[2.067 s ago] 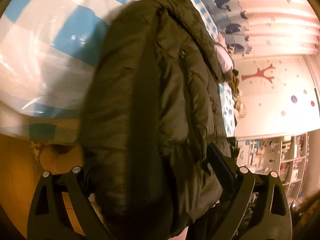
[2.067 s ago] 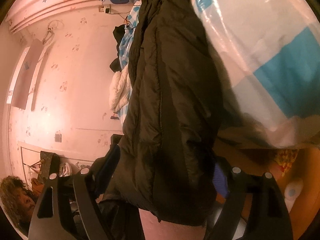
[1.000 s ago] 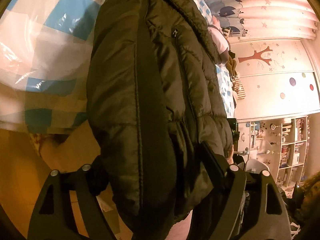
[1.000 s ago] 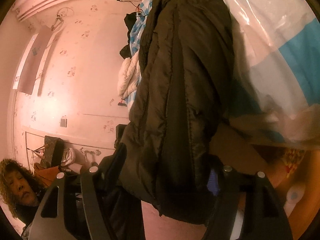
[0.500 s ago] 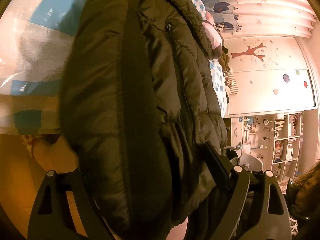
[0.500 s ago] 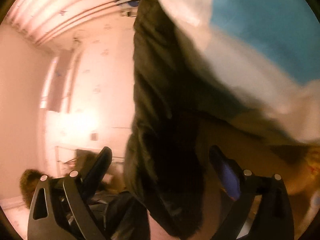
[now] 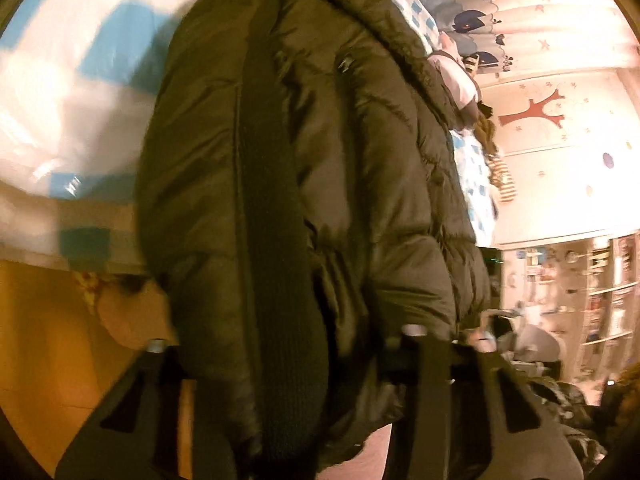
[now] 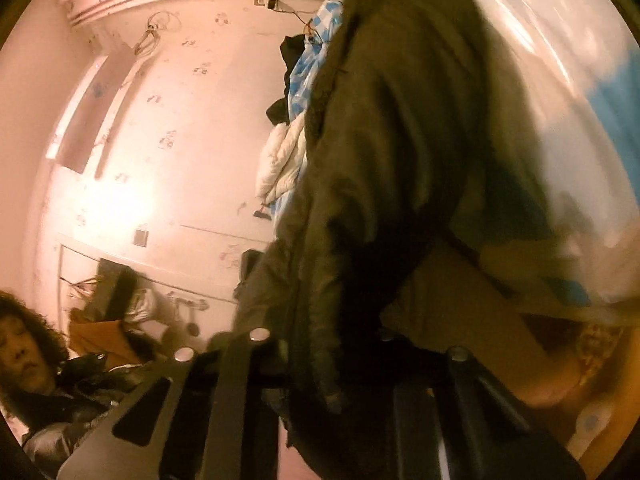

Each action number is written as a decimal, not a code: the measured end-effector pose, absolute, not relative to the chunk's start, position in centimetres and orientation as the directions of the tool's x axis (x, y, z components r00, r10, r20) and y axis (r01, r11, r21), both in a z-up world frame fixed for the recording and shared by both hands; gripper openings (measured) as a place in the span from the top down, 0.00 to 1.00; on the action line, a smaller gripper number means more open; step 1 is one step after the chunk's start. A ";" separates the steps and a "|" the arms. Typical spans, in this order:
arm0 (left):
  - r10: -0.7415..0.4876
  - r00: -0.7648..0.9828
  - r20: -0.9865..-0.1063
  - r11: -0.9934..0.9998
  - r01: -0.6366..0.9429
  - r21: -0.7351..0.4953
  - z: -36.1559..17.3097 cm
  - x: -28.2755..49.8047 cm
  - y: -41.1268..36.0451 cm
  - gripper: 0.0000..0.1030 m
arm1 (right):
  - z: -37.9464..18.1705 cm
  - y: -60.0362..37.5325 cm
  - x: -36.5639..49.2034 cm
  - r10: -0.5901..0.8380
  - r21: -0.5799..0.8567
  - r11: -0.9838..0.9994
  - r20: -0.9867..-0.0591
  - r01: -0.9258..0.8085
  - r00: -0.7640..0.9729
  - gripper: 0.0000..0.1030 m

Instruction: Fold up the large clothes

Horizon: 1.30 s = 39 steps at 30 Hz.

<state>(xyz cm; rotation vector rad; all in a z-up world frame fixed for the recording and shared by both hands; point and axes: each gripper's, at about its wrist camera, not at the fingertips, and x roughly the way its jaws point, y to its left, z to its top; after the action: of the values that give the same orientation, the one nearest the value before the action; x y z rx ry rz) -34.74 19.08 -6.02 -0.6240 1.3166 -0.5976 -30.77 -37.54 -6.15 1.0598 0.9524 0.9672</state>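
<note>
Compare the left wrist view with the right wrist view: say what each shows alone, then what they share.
Left wrist only: a wall with a red tree picture, open shelves and a curtain printed with whales.

Right wrist only: a person low at the left, a white quilted garment and a pink wall.

Both: the dark puffer jacket hanging off the blue-and-white checked bed cover, its lower edge pinched in that view's hand-held gripper, left and right, whose jaws have just been closing.
</note>
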 end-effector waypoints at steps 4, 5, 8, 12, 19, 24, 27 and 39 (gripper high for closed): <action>-0.649 0.215 -0.729 0.758 0.110 -0.643 -1.8 -35.3 18.2 0.91 | -1.4 -37.4 -30.6 0.934 0.951 0.216 -0.134 -0.223 0.332 0.85; -0.652 0.226 -0.723 0.756 0.133 -0.641 -0.8 -35.4 18.1 0.92 | -0.5 -37.4 -30.5 0.934 0.947 0.215 -0.128 -0.239 0.335 0.85; -0.672 0.258 -0.694 0.740 0.199 -0.643 2.6 -36.5 17.7 0.92 | 2.2 -37.2 -31.2 0.939 0.928 0.215 -0.111 -0.303 0.327 0.85; -0.724 0.216 -0.655 0.689 0.281 -0.668 4.4 -38.9 18.1 0.92 | 3.5 -37.2 -33.1 0.949 0.918 0.211 -0.109 -0.337 0.297 0.85; -0.777 0.104 -0.620 0.629 0.117 -0.768 -3.8 -39.7 22.0 0.54 | -3.3 -37.9 -34.6 0.960 0.963 0.216 -0.179 -0.162 0.214 0.33; -0.794 0.130 -0.594 0.605 0.071 -0.793 -5.7 -40.2 22.9 0.47 | -6.2 -37.1 -34.6 0.965 0.979 0.177 -0.152 -0.106 0.212 0.33; -0.763 0.158 -0.626 0.643 0.093 -0.760 -5.0 -40.5 22.2 0.65 | -5.6 -37.2 -34.7 0.959 0.973 0.184 -0.146 -0.141 0.242 0.69; -0.757 0.295 -0.583 0.643 0.181 -0.744 -0.6 -41.7 20.8 0.90 | -0.5 -37.7 -36.2 0.935 0.952 0.095 0.015 -0.291 0.353 0.82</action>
<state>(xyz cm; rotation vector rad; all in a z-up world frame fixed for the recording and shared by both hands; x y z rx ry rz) -41.65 20.81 -0.62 -0.6219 1.1030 -0.6804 -36.17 -37.70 -0.51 1.1030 0.7464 1.0470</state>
